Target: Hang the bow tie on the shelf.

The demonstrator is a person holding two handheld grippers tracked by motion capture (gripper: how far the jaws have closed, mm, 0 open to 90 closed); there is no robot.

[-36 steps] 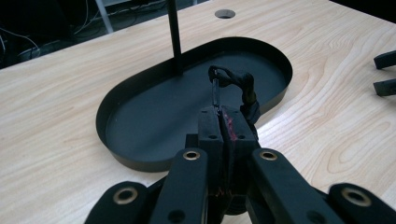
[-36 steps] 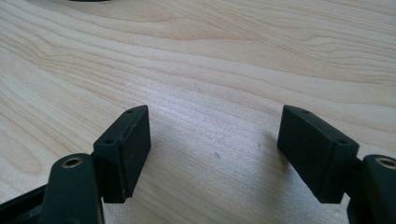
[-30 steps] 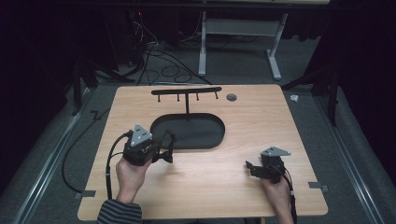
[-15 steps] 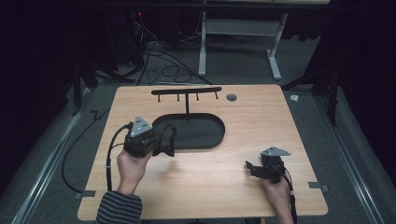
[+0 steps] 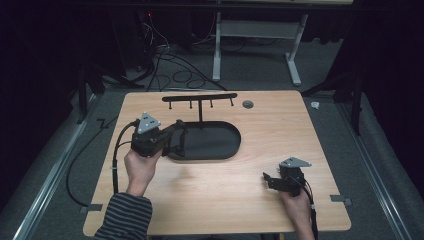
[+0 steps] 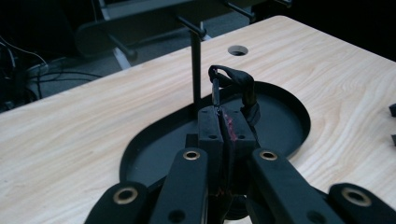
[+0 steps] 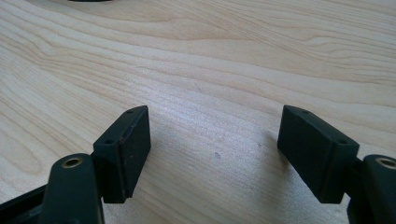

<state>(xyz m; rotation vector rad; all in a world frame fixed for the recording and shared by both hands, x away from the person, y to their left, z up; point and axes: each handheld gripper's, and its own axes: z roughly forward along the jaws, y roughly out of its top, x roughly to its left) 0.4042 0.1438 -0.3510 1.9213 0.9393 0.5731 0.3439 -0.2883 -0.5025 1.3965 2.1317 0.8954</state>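
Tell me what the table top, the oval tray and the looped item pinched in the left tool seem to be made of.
Table top: light wood or wood-look laminate, matte, with visible grain lines. Oval tray: likely black plastic or coated metal, smooth, dull sheen on its raised rim. Looped strap, clamped in the left tool: seemingly black fabric or soft rubber, since it bends in a limp loop; unclear which.

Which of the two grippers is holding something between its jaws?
The left gripper: its jaws are shut on a thin black strap above the black oval tray. The right gripper rests open over bare tabletop, with nothing between its jaws.
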